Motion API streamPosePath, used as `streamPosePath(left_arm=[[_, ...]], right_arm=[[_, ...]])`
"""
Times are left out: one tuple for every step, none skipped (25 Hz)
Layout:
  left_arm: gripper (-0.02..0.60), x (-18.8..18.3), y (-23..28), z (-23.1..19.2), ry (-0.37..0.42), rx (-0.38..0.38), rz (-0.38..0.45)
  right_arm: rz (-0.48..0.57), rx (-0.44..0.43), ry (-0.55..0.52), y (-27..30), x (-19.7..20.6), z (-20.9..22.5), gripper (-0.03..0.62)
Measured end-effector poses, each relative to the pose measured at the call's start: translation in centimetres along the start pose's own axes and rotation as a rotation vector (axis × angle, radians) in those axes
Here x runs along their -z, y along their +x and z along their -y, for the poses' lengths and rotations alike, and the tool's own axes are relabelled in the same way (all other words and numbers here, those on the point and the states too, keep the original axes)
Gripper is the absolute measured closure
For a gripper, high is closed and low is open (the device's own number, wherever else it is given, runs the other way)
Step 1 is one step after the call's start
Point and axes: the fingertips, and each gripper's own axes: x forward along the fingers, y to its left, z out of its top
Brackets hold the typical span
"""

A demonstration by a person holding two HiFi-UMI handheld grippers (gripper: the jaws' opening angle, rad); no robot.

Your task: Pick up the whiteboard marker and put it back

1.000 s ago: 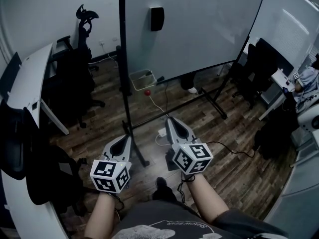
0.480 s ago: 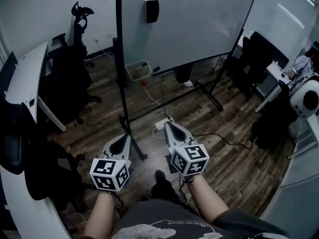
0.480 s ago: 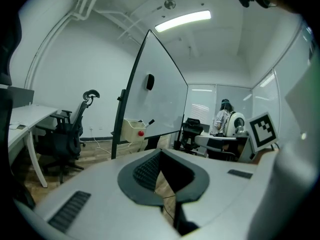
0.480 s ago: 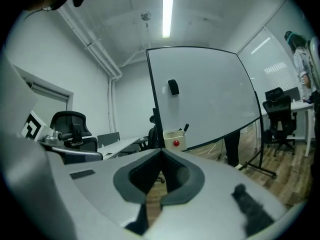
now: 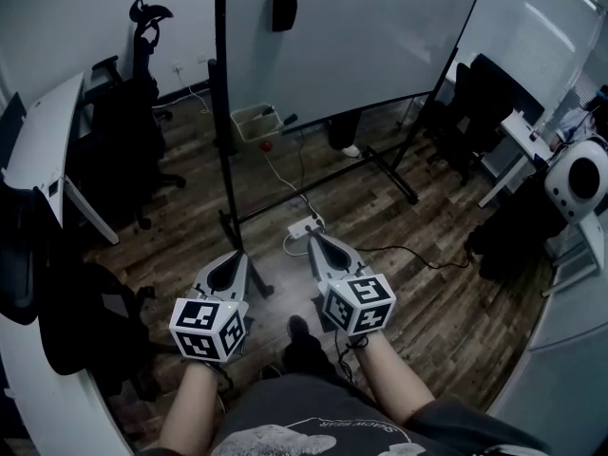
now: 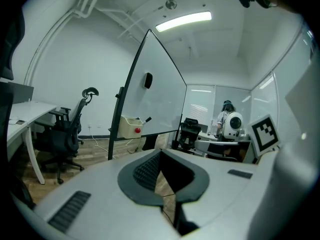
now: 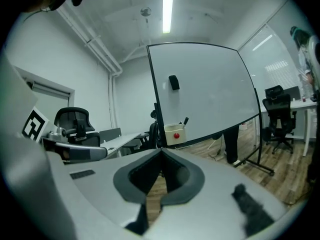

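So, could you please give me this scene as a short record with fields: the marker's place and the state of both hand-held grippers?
marker: whiteboard marker sticks out, tilted, from the small box at the lower edge of the whiteboard
on the board: black eraser
left hand-held gripper: jaws together, holding nothing
right hand-held gripper: jaws together, holding nothing
task state: marker not yet picked up; both grippers well short of it
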Motion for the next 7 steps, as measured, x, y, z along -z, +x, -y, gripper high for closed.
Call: streamPosePath(left_arm=[[0.569, 0.0, 0.0, 0.1, 0.000, 0.002, 0.001], [0.569, 0.0, 0.1, 0.3, 0.000, 0.004, 0.000], [0.569, 0.1, 0.2, 0.4, 0.001, 0.007, -0.001], [0.569, 0.0, 0.3, 0.6, 0.002, 0.009, -0.002], [0.569, 0.0, 0.3, 0.7, 0.003, 0.010, -0.003], [0.569, -0.1, 0.3, 0.9, 0.004, 0.011, -0.003], [0.569, -0.2, 0.4, 1.0, 0.005, 0.013, -0.002]], right_arm=[[0.001, -0.002, -0.006, 0.0, -0.1, -0.1, 0.572], [0.004, -0.001, -0.009, -0.1, -0.3, -0.2, 0.572], [0.007, 0.000, -0.010, -0.1, -0.7, -0.3, 0.572], [0.010, 0.000, -0.009, -0.1, -1.0, -0.3, 0.572], [0.011, -0.003, -0.007, -0.2, -1.2, -0.4, 0.572], [0.012, -0.006, -0.005, -0.2, -1.4, -0.5, 0.572], [0.013, -0.010, -0.004, -0.2, -1.5, -0.5, 0.572]])
